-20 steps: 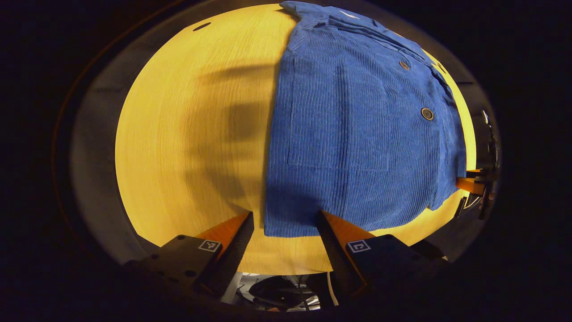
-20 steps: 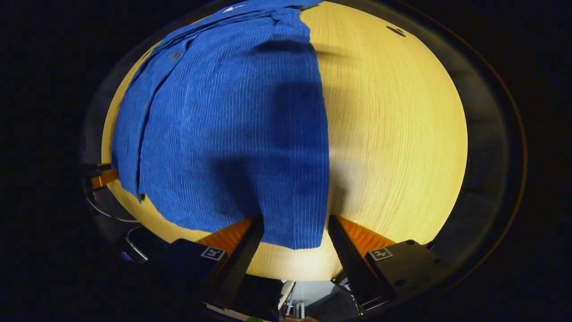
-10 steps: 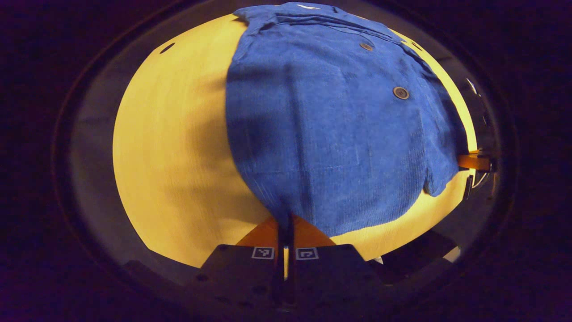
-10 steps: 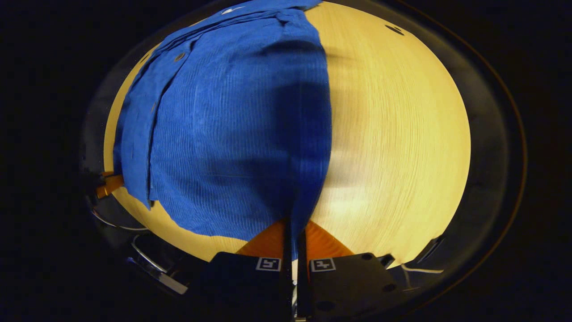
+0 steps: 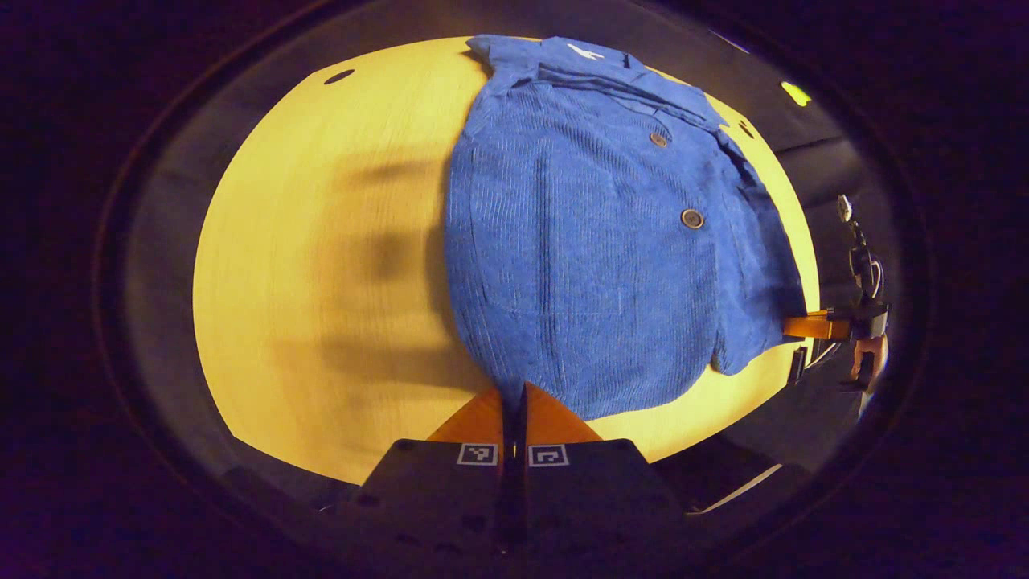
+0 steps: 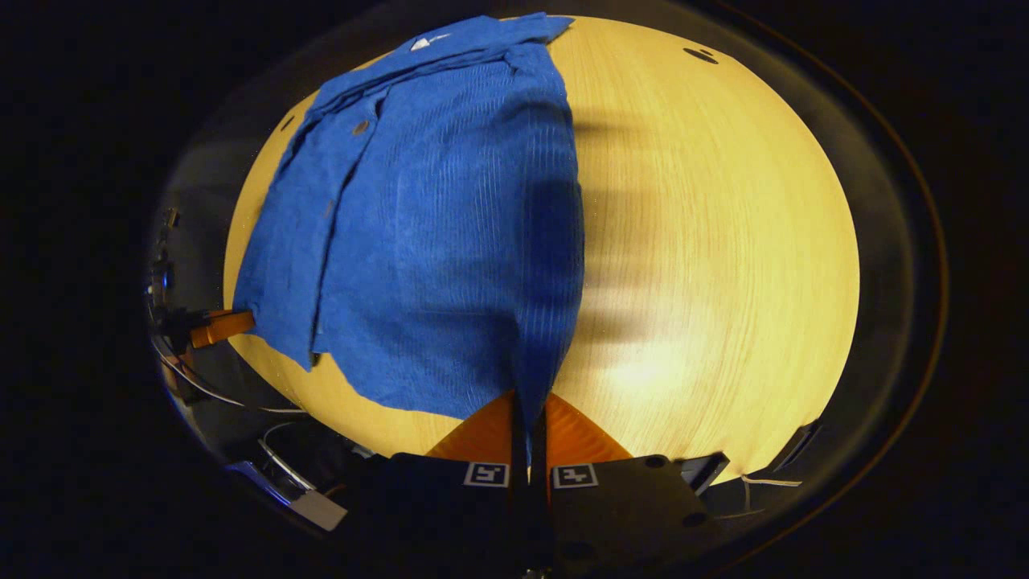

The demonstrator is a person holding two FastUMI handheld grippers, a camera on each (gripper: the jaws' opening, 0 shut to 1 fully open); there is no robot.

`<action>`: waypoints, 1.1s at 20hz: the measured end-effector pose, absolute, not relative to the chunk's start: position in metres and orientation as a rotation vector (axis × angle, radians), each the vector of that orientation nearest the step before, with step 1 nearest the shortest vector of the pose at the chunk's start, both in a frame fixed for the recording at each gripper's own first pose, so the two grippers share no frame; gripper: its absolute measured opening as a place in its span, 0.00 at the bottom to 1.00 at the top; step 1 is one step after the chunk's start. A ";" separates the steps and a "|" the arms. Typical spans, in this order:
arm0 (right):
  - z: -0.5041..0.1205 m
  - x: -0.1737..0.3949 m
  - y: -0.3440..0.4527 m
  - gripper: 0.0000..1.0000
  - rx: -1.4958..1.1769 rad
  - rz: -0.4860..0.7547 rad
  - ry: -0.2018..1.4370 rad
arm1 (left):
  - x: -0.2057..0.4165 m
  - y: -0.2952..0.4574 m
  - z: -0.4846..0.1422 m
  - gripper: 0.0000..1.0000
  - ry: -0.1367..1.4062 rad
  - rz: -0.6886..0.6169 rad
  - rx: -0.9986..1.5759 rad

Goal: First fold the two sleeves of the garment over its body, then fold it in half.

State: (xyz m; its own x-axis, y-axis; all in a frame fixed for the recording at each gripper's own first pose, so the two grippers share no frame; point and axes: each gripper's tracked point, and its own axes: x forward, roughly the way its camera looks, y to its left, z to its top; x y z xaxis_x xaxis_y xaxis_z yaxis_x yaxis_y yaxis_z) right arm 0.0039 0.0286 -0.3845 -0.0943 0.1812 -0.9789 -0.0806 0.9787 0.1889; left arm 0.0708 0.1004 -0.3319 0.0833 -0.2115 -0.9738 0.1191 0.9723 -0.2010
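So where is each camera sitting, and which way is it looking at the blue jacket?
Left gripper view: rides on the left gripper, at the jacket's near hem, facing along it to the collar across the yellow table; its own fingers pinch a hem corner.
Right gripper view: rides on the right gripper, at the other near corner of the jacket, facing the same way; its own fingers pinch the hem.
Shared: jacket, table, and each shows the other gripper far off at its edge.

You have no readable text, number or brand here. The small white tag (image 5: 584, 51) at the collar of the garment (image 5: 595, 257) is too small to read. The square coded markers (image 6: 486, 474) on each tool carry patterns, not words.
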 end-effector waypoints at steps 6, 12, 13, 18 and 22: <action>-0.293 0.053 0.053 0.05 0.226 0.227 1.459 | 0.108 0.105 -0.252 0.00 1.254 -0.330 -0.060; -0.205 0.148 0.069 0.05 0.216 0.217 1.200 | 0.180 0.118 -0.154 0.00 1.043 -0.314 -0.077; -0.192 0.167 0.068 0.05 0.202 0.215 1.154 | 0.190 0.122 -0.144 0.00 1.005 -0.311 -0.062; -0.156 0.295 0.079 0.04 0.180 0.187 0.930 | 0.300 0.132 -0.107 0.00 0.831 -0.198 -0.059; -0.206 0.408 0.067 0.04 0.093 0.142 0.842 | 0.405 0.136 -0.135 0.00 0.786 -0.091 -0.023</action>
State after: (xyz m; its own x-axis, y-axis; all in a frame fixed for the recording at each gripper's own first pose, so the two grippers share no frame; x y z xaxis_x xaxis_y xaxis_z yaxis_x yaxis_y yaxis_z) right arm 0.4079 0.0669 -0.2057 0.6575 0.1621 -0.7358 -0.0883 0.9864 0.1384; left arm 0.4050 0.1361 -0.1355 0.7028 -0.0901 -0.7056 0.0731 0.9958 -0.0543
